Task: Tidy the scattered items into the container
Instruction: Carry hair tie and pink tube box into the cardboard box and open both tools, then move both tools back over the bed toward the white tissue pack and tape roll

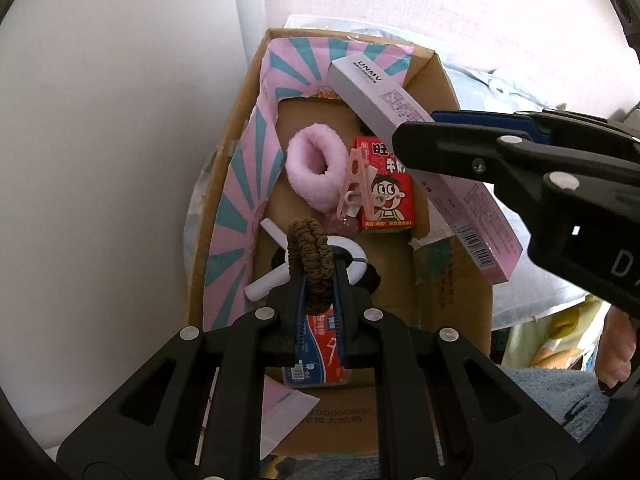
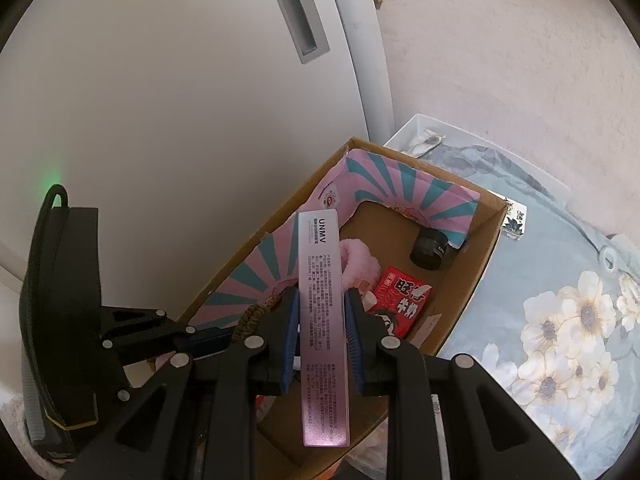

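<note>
A cardboard box (image 1: 236,136) (image 2: 486,248) lined with pink-and-teal paper stands against a white wall. My left gripper (image 1: 316,268) is shut on a brown braided hair tie (image 1: 312,248) and hangs over the near part of the box. My right gripper (image 2: 322,298) is shut on a long pink-and-white UNMV carton (image 2: 322,320) (image 1: 384,92), held slanted above the box. Inside the box lie a fluffy pink scrunchie (image 1: 314,168), a red milk carton (image 1: 390,188) (image 2: 402,298), a pink clothes peg (image 1: 358,184), a white ring-shaped item (image 1: 352,256), a red-and-blue floss packet (image 1: 320,344) and a black cylinder (image 2: 430,250).
The box rests on a grey floral bedspread (image 2: 560,320). A white tray (image 2: 440,128) sits behind it by the pink wall. A small patterned card (image 2: 514,220) lies beside the box's far corner. A blue towel (image 1: 560,396) and a person's hand (image 1: 616,348) are at the right.
</note>
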Action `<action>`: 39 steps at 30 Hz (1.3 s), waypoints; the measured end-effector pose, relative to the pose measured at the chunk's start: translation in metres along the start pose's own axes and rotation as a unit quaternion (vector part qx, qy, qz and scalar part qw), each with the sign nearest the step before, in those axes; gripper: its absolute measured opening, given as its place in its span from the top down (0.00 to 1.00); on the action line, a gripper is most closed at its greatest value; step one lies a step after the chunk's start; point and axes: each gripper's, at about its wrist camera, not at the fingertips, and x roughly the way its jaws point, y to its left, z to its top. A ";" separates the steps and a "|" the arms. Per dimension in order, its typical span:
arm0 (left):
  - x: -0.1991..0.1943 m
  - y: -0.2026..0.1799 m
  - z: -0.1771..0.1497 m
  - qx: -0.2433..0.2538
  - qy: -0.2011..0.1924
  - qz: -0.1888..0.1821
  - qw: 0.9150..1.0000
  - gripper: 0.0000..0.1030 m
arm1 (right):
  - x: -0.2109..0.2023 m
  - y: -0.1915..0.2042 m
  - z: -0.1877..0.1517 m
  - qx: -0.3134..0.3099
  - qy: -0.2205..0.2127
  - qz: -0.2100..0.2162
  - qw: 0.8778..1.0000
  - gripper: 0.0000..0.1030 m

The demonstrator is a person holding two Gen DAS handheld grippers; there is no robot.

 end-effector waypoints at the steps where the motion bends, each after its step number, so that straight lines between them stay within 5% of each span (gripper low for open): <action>1: -0.009 0.002 0.001 0.002 -0.001 0.001 1.000 0.86 | 0.000 0.000 0.000 0.001 0.001 -0.001 1.000 0.79; 3: -0.007 -0.002 0.003 0.005 0.001 0.000 1.000 0.47 | 0.001 -0.001 0.000 0.010 0.008 0.007 1.000 0.75; 4: -0.008 -0.004 0.004 0.005 -0.006 0.009 1.000 0.13 | 0.000 -0.001 0.000 0.018 0.010 0.014 1.000 0.65; 5: -0.014 -0.004 0.004 0.005 -0.019 0.014 1.000 0.02 | 0.000 -0.004 0.001 0.028 0.011 0.018 0.999 0.56; 7: -0.026 -0.008 0.004 0.012 -0.044 0.008 0.999 0.02 | -0.009 -0.009 0.001 0.047 -0.005 0.022 0.999 0.29; 9: -0.029 -0.011 0.006 0.019 -0.048 0.013 0.999 0.02 | -0.018 -0.012 0.000 0.056 -0.017 0.030 0.998 0.25; 39: -0.016 -0.035 0.048 0.023 -0.048 0.021 0.998 0.02 | -0.046 -0.073 -0.011 0.114 -0.044 0.013 0.992 0.25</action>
